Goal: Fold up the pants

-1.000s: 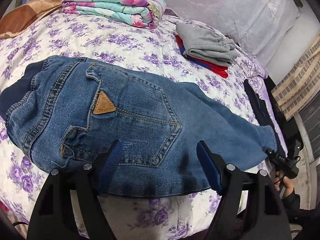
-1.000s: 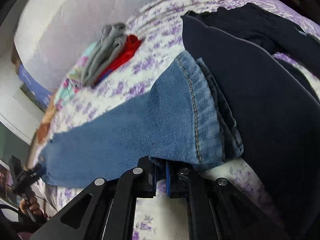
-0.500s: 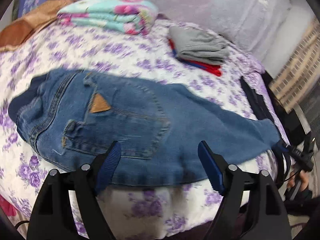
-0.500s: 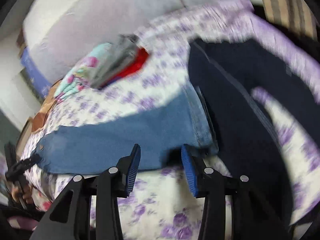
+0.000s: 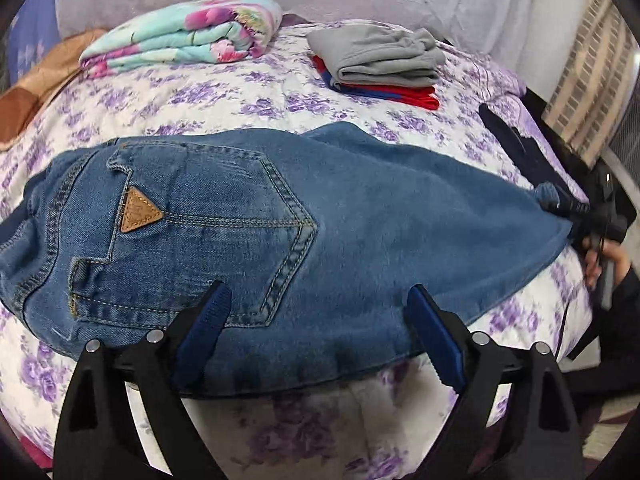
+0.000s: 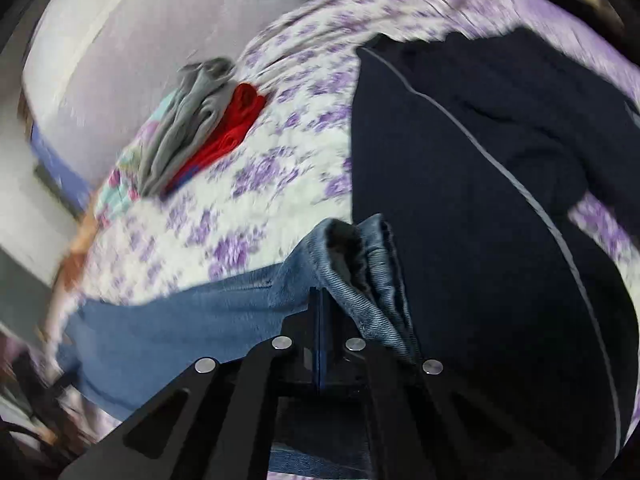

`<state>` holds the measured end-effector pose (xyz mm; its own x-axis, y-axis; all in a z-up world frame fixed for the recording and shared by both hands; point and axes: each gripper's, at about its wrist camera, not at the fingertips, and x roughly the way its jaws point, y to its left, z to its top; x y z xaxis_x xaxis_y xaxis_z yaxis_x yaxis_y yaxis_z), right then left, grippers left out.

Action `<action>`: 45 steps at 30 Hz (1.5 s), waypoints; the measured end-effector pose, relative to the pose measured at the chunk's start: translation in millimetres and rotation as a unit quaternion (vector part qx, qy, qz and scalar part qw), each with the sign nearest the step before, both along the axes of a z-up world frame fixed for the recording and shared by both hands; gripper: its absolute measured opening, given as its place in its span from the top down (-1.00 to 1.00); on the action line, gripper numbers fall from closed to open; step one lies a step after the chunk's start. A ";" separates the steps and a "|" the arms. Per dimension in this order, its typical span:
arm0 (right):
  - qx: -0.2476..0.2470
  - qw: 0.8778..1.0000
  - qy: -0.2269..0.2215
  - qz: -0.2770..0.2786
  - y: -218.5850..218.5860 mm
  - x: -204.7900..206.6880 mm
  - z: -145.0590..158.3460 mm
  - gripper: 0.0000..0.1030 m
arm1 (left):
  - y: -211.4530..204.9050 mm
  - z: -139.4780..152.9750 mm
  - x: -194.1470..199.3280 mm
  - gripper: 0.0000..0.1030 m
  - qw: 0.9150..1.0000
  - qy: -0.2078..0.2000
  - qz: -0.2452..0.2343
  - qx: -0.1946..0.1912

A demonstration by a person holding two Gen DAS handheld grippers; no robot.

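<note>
The blue denim pants lie flat along the near edge of the bed with the white, purple-flowered bedspread, waistband at the left of the left wrist view and leg hems at the right. The left claw hangs wide open over the seat of the pants, gripping nothing, its blue pads on either side of the lower edge below the back pocket. The right claw is closed tight on the bunched leg hem at the lower centre of its own view.

The step in hand appears to be carrying the hem end over toward the waistband. To do it well, the right claw should lift the hem just clear of the cloth and travel straight along the leg line so both layers stay aligned, while the left claw pins or grips the seat to stop the pants sliding off the bed edge.

A dark navy garment with a pale stripe lies touching the hem on its right and could get dragged along. A folded grey and red clothes pile and a folded floral blanket sit well apart in the upper frame, out of the way
</note>
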<state>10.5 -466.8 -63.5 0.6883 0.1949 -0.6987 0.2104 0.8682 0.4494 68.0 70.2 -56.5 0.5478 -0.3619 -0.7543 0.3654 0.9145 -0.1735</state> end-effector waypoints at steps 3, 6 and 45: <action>-0.044 0.998 0.032 -0.003 32.4 1.0 24.2 0.64 | 6.1 11.1 -4.6 -0.70 1.000 -0.013 0.005 -0.012; -0.042 0.992 -0.031 0.113 101.6 17.3 71.0 -0.40 | 5.0 33.1 -7.9 -0.75 0.998 -0.062 -0.001 -0.005; 0.256 0.872 0.113 0.401 356.3 235.3 -17.2 0.91 | 24.8 -1.5 28.2 -0.91 1.000 0.007 0.027 -0.004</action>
